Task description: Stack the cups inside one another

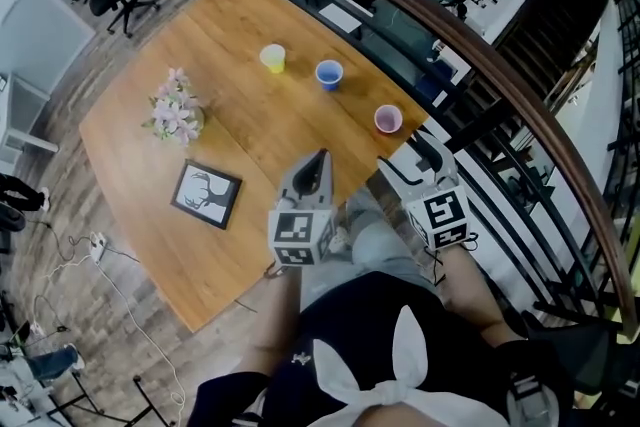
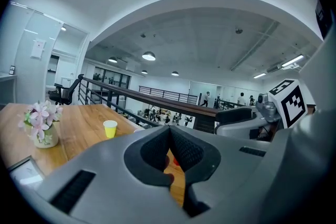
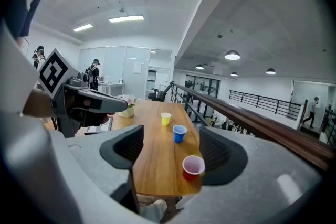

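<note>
1. Spanning the middle of the head view, the wooden tabletop (image 1: pixel 150 215) carried everything.
2. The left gripper (image 1: pixel 322 156) hovered at its near edge, fingers clenched together on nothing.
3. The right gripper (image 1: pixel 408 155), at three o'clock of the left, had its fingers released and wide apart, holding nothing.
4. A framed picture (image 1: pixel 206 195) lay at eight o'clock of the left gripper, with a flower vase (image 1: pixel 176 115) at eleven o'clock of the frame.
5. Three cups stood apart, unstacked: the blue cup (image 1: pixel 328 74), the yellow cup (image 1: pixel 273 58) at ten o'clock of it, and the red cup (image 1: pixel 388 119) at four o'clock.
</note>
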Motion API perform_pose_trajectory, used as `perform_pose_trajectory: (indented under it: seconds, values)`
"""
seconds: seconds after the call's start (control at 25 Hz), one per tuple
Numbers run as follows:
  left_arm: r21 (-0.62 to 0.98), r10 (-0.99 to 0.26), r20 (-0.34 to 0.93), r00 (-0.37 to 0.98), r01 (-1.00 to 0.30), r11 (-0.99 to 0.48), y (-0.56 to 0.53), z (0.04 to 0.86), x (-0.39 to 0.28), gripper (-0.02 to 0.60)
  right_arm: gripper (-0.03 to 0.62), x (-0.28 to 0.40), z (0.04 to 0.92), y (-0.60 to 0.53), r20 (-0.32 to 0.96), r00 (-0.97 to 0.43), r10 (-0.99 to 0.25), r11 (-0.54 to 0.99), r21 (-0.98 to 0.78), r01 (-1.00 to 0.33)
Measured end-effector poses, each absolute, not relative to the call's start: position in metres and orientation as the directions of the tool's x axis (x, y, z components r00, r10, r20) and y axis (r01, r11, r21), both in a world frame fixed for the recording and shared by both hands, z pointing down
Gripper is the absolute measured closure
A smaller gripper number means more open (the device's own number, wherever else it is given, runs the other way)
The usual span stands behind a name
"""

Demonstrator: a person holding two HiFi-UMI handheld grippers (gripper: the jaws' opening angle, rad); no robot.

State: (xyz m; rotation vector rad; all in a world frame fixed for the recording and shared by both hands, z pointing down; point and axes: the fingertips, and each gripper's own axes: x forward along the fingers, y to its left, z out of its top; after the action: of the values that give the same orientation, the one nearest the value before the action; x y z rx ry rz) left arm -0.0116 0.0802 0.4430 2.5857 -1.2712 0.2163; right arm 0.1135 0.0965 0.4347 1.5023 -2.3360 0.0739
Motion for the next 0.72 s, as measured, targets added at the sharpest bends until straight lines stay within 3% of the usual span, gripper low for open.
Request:
perform_pose_trajectory:
  seconds: [0.72]
  values:
    - [0.188, -0.733, 0.292, 0.614, -0.788, -0.586, 0.055, 0.463, -0.002, 0.572, 0.267, 0.139, 0.473, 0.06, 0.425, -0.328, -0.844, 0.416, 0.133, -0.9]
